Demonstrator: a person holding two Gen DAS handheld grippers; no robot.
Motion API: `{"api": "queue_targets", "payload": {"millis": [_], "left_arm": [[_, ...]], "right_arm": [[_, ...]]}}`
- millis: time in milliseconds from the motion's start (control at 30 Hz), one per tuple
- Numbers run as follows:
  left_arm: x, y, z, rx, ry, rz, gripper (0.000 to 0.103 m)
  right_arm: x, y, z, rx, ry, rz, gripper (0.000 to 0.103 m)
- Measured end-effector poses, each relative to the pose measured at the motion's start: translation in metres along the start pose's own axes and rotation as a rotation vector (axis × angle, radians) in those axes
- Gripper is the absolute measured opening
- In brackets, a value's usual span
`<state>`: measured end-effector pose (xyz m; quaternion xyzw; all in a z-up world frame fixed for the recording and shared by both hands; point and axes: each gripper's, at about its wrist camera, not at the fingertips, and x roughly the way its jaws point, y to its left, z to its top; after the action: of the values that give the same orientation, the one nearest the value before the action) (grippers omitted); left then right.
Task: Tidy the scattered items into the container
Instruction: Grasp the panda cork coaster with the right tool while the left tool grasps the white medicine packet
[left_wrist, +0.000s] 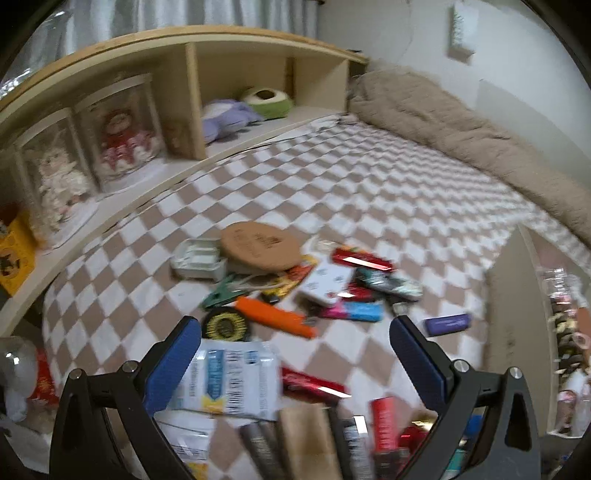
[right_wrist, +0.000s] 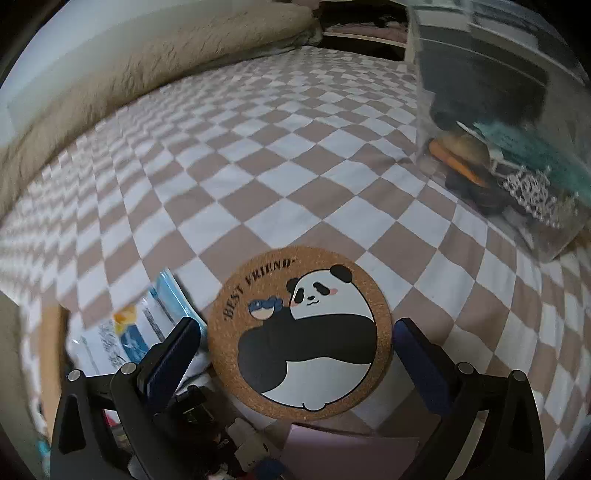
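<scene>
Scattered items lie on a checkered bedspread (left_wrist: 332, 192). In the left wrist view I see a cork coaster (left_wrist: 260, 245), a white case (left_wrist: 197, 260), an orange lighter-like stick (left_wrist: 275, 315), a white-and-blue packet (left_wrist: 231, 380), red wrappers (left_wrist: 360, 260) and a purple stick (left_wrist: 447, 324). My left gripper (left_wrist: 295, 336) is open above the pile, holding nothing. In the right wrist view my right gripper (right_wrist: 297, 338) is open, its fingers either side of a panda cork coaster (right_wrist: 299, 332) marked "BEST FRIEND". A clear container (right_wrist: 509, 147) with several items inside stands at the right.
A wooden shelf (left_wrist: 192, 99) with dolls and plush toys runs along the bed's left side. A beige blanket (left_wrist: 461, 125) is bunched along the far edge. A white-and-blue packet (right_wrist: 140, 332) lies left of the panda coaster.
</scene>
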<state>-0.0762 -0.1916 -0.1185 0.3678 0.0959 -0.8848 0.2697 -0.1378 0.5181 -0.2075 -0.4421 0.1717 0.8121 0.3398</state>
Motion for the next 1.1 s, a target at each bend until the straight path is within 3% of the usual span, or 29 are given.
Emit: {"api": "queue_targets", "payload": {"millis": [300, 533, 733, 1000, 1100], "left_arm": [[0.029, 0.025, -0.014, 0.028, 0.077, 0.146, 0.103], [0.048, 0.030, -0.020, 0.035, 0.154, 0.195, 0.103], [0.061, 0.028, -0.027, 0.025, 0.227, 0.121, 0.103], [0.056, 0.037, -0.038, -0.024, 0.211, 0.070, 0.103], [0.053, 0.040, -0.039, -0.038, 0.199, 0.046, 0.093]], "right_arm": [[0.008, -0.009, 0.000, 0.052, 0.040, 0.010, 0.103], [0.001, -0.013, -0.003, 0.075, 0.028, 0.028, 0.100], [-0.005, -0.022, -0.005, 0.111, 0.026, 0.050, 0.100], [-0.011, -0.032, -0.007, 0.173, 0.026, 0.111, 0.100], [-0.015, -0.034, -0.007, 0.180, 0.019, 0.122, 0.100]]}}
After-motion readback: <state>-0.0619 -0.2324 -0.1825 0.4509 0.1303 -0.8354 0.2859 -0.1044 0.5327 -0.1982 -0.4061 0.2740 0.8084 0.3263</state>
